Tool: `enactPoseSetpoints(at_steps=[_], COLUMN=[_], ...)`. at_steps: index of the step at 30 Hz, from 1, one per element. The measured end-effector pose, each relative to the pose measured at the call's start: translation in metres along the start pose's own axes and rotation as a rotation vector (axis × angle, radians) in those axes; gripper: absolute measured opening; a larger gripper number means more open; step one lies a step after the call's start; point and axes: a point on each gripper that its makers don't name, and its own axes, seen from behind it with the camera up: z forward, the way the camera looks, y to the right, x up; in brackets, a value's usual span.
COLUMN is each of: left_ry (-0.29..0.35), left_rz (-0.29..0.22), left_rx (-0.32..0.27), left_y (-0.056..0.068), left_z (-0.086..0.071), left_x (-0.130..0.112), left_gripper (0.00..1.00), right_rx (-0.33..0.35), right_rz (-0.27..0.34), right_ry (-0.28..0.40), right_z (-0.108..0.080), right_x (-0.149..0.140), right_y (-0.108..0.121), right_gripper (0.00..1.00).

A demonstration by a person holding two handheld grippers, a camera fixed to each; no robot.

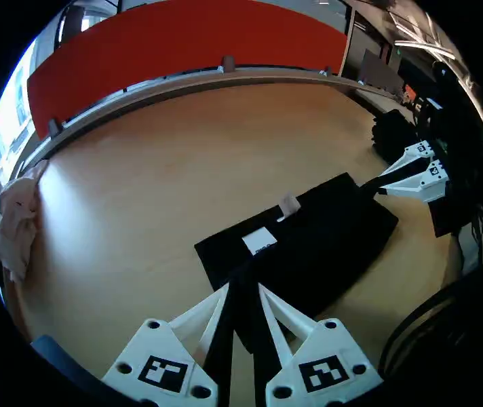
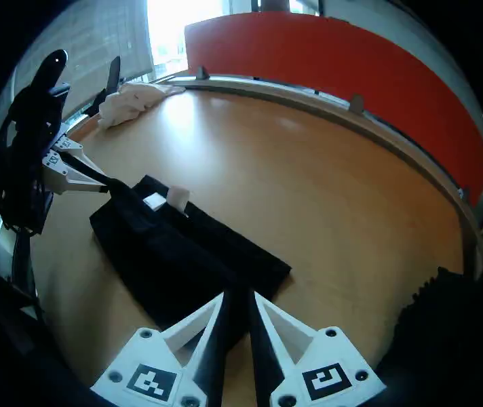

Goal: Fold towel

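A black towel [image 1: 316,237] lies folded in a long band on the wooden table [image 1: 174,169], with a white label [image 1: 260,241] and a small pale tag [image 1: 289,202] on top. My left gripper [image 1: 245,275] is shut on the towel's near corner. In the same view my right gripper [image 1: 377,186] pinches the far corner. In the right gripper view the towel [image 2: 174,258] runs from my right gripper [image 2: 238,295], shut on its near edge, to the left gripper [image 2: 109,183] at the far end. The towel's ends look slightly raised off the table [image 2: 323,190].
A crumpled pale cloth [image 1: 17,224] [image 2: 129,102] lies at the table's edge. A red partition [image 1: 187,41] [image 2: 350,68] runs behind the curved back rim. A black object [image 1: 394,132] sits near the right gripper, and dark fabric [image 2: 438,319] lies at lower right.
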Motion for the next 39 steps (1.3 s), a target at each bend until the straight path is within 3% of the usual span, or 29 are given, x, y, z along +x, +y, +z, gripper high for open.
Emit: enactPoseSetpoints(at_steps=[9, 17, 21, 23, 30, 34, 39], left_ry=[-0.016, -0.028, -0.037, -0.041, -0.038, -0.037, -0.029], left_rz=[0.003, 0.026, 0.036, 0.033, 0.034, 0.047, 0.046], left_rx=[0.016, 0.051, 0.067, 0.070, 0.088, 0.101, 0.119], left_y=[-0.006, -0.014, -0.018, -0.019, -0.024, -0.028, -0.035], left_z=[0.017, 0.026, 0.027, 0.027, 0.027, 0.027, 0.026], left_x=[-0.004, -0.007, -0.008, -0.008, -0.006, -0.002, 0.003], left_gripper=[0.22, 0.37, 0.51, 0.56, 0.64, 0.81, 0.81], right_rx=[-0.017, -0.049, -0.059, -0.062, -0.071, -0.078, -0.091], right_rz=[0.009, -0.009, -0.015, -0.014, -0.015, -0.017, -0.010], right_ry=[-0.026, -0.040, -0.050, -0.051, -0.048, -0.045, -0.032], right_z=[0.015, 0.023, 0.025, 0.026, 0.026, 0.026, 0.027], right_x=[-0.008, -0.013, -0.016, -0.016, -0.016, -0.014, -0.007], right_y=[0.009, 0.015, 0.017, 0.019, 0.023, 0.026, 0.032], right_gripper=[0.19, 0.40, 0.54, 0.66, 0.75, 0.76, 0.77])
